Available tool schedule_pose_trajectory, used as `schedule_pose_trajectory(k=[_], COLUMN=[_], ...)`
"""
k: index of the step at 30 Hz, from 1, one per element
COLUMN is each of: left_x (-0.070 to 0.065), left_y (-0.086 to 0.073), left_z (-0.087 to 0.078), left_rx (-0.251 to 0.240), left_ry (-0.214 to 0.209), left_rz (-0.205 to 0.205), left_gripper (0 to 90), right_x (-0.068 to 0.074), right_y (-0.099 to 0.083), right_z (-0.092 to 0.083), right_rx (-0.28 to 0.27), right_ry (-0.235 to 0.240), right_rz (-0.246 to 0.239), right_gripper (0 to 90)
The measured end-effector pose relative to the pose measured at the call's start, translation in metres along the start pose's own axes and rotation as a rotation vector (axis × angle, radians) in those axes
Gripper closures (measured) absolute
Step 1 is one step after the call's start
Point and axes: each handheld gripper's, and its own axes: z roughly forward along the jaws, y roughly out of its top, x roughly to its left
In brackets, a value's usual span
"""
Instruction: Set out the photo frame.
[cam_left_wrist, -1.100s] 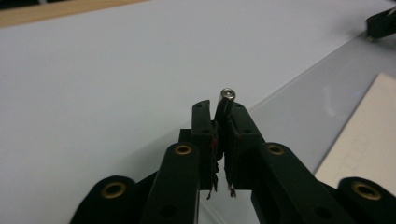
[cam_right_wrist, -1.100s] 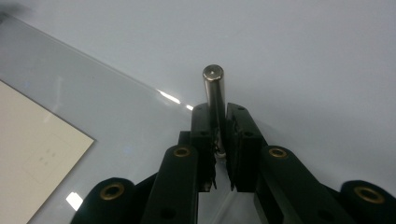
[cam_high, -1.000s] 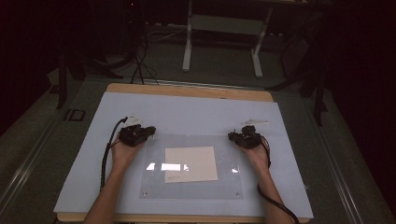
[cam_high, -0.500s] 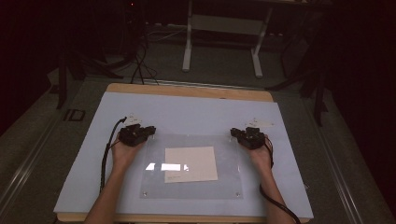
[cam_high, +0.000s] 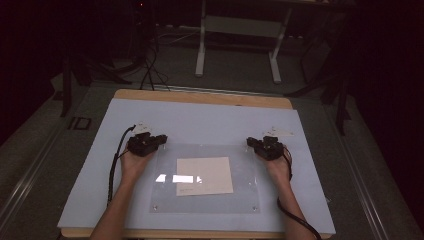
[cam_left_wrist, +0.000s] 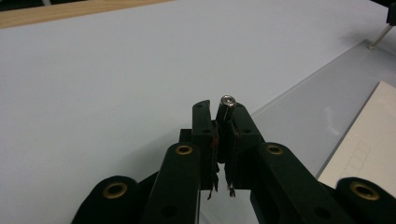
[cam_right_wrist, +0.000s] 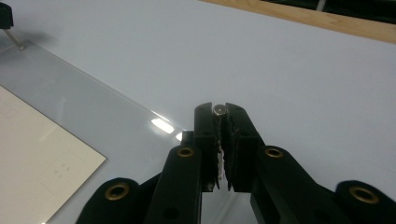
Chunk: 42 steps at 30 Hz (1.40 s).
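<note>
Here two grippers, left gripper (cam_high: 159, 139) and right gripper (cam_high: 251, 143), each clamp one metal standoff (cam_left_wrist: 227, 108).

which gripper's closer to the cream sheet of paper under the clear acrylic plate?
Roughly even; left looks slightly nearer. The left gripper grips a small metal peg at the clear acrylic plate's far-left corner; the right gripper grips one at the far-right corner. The cream sheet of paper lies between.

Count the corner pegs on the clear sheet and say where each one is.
4. One stands at each corner of the clear sheet: far-left peg in the left gripper, far-right peg in the right gripper, near-left peg, near-right peg.
</note>
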Motion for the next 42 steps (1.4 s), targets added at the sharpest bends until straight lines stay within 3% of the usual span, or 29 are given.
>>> schedule_pose_trajectory(k=[6, 15, 18, 21, 31, 42], left_x=[0.004, 0.012, 0.013, 0.013, 0.016, 0.024], left_y=[0.003, 0.007, 0.007, 0.008, 0.014, 0.019], left_z=[0.002, 0.007, 0.008, 0.008, 0.013, 0.019], left_rx=[0.017, 0.039, 0.036, 0.046, 0.079, 0.101], left_ry=[-0.022, -0.052, -0.058, -0.056, -0.052, -0.071], left_rz=[-0.019, -0.111, -0.120, -0.117, -0.171, -0.254], left_gripper=[83.9, 83.9, 84.0, 84.1, 84.7, 85.2], right_x=[0.000, -0.005, -0.006, -0.006, -0.012, -0.021], right_y=[0.005, 0.017, 0.021, 0.022, 0.027, 0.033], right_z=[0.001, 0.008, 0.009, 0.010, 0.014, 0.021], right_rx=[0.043, 0.117, 0.141, 0.151, 0.173, 0.194], right_ry=[-0.005, -0.007, -0.006, -0.004, 0.013, 0.041], right_rz=[0.053, 0.113, 0.121, 0.122, 0.152, 0.210], right_gripper=[84.3, 84.7, 84.9, 84.9, 85.1, 85.2])
